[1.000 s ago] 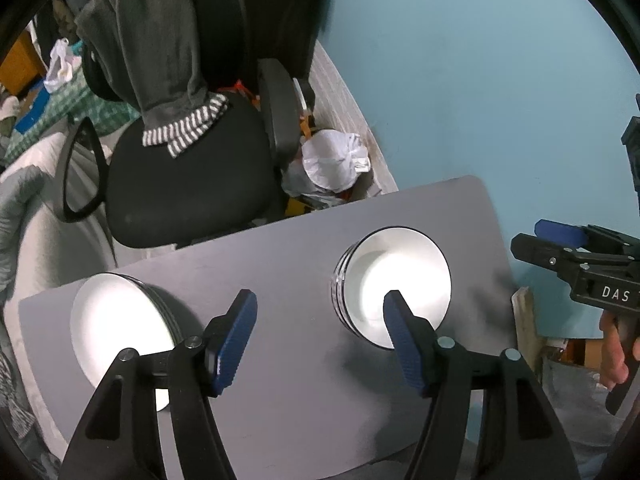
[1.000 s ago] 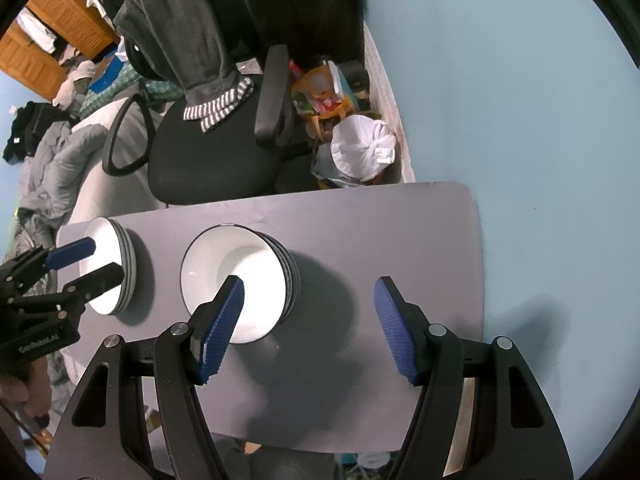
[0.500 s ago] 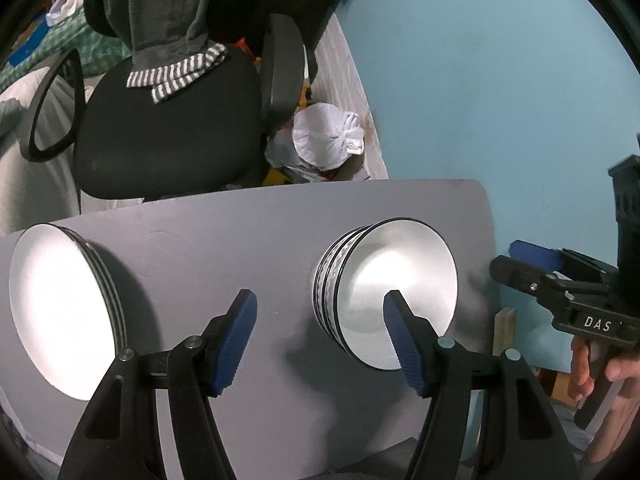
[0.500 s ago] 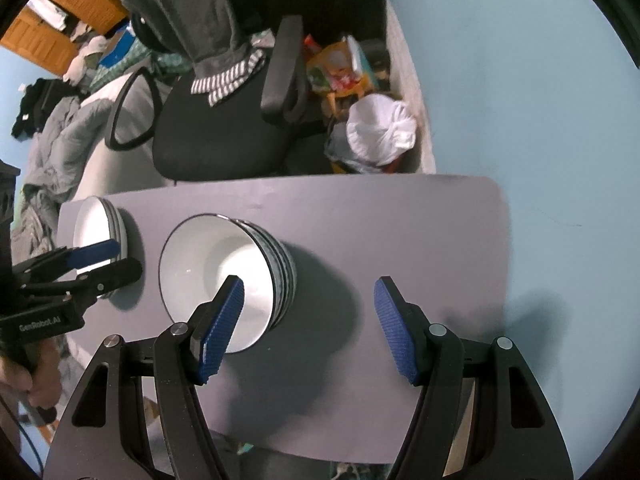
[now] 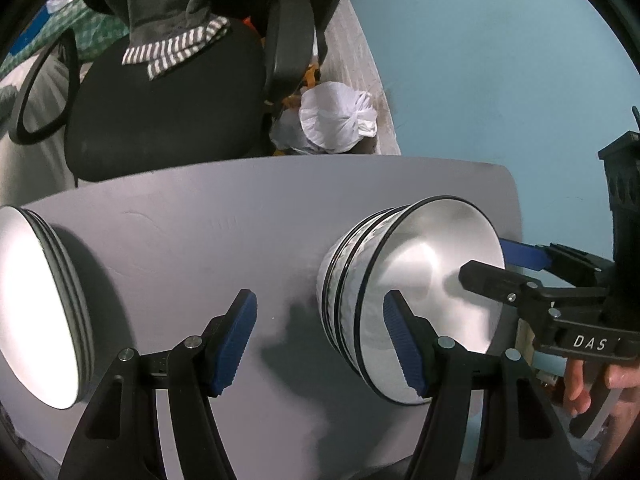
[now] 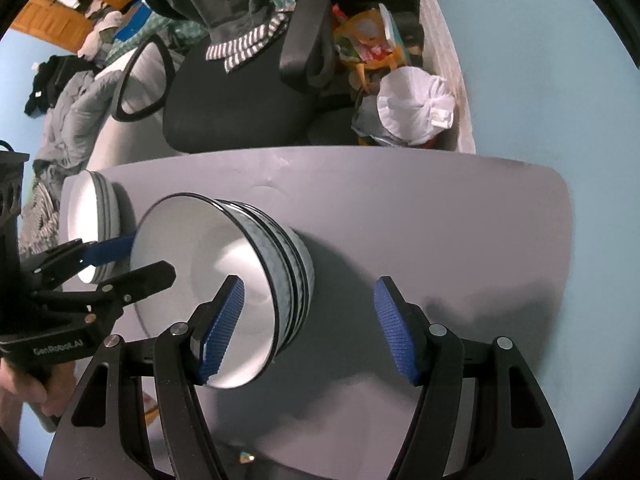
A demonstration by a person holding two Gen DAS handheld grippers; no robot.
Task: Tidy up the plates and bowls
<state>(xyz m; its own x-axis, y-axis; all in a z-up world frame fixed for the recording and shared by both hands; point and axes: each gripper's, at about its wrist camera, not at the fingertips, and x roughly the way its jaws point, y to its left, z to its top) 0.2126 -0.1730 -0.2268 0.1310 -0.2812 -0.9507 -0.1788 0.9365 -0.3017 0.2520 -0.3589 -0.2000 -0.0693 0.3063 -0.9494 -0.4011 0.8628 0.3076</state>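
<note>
Descent shows plainly in the left wrist view: the grey bench (image 5: 248, 216) and its crockery fill far more of the frame than a second ago, and the stack of bowls (image 5: 412, 296) has swelled from a small disc to a looming cone. The stack of plates (image 5: 36, 308) now sits at the far left edge. The left tool (image 5: 320, 340) has its blue pads spread well apart, empty, hanging over bare bench just left of the bowls, one pad overlapping the bowl wall in the view without clear contact. The right tool (image 5: 504, 260) reaches in from the right, its black finger across the top bowl's mouth.

Right wrist view tells the same drop: the bowls (image 6: 224, 280) have grown large, plates (image 6: 86, 224) behind them. The right tool (image 6: 308, 328) stands wide apart and empty, one pad over the top bowl's interior, the other outside the stack, likely lining up on the rim. Nothing is lifted yet, so sorting seems only beginning.
</note>
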